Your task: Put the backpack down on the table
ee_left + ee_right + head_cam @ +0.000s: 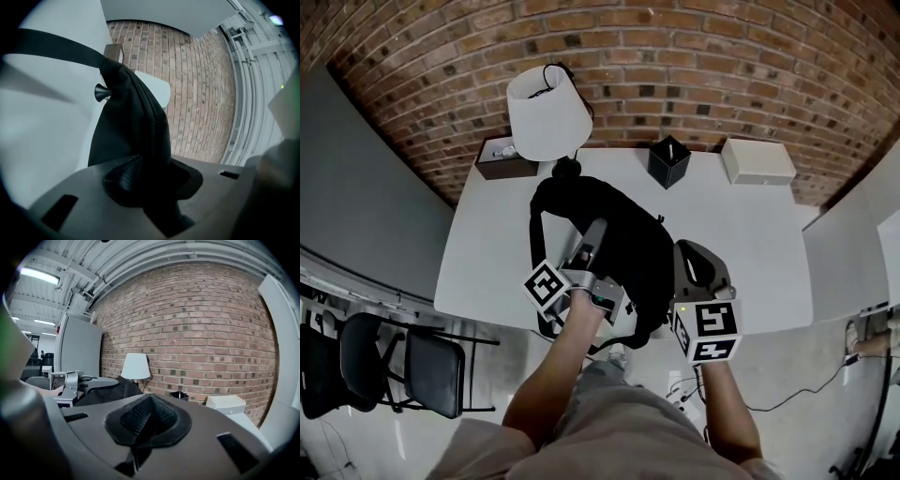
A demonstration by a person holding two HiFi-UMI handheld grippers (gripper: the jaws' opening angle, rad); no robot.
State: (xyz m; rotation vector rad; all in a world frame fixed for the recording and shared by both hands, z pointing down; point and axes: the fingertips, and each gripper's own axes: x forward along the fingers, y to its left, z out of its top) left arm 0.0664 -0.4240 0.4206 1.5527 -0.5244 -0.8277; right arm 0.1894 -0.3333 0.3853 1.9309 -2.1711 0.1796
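Clamping a fold of the black backpack (639, 246) in my left gripper (596, 232), I hold it over the near edge of the white table (755, 234), nearer than the lamp (546, 112), while my right gripper (692, 253) hovers just right, jaws pressed together and empty.

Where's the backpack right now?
In the head view the backpack is mid-frame over the white table's near edge, just in front of the lamp. It is clamped in the left gripper, with the right gripper beside it.
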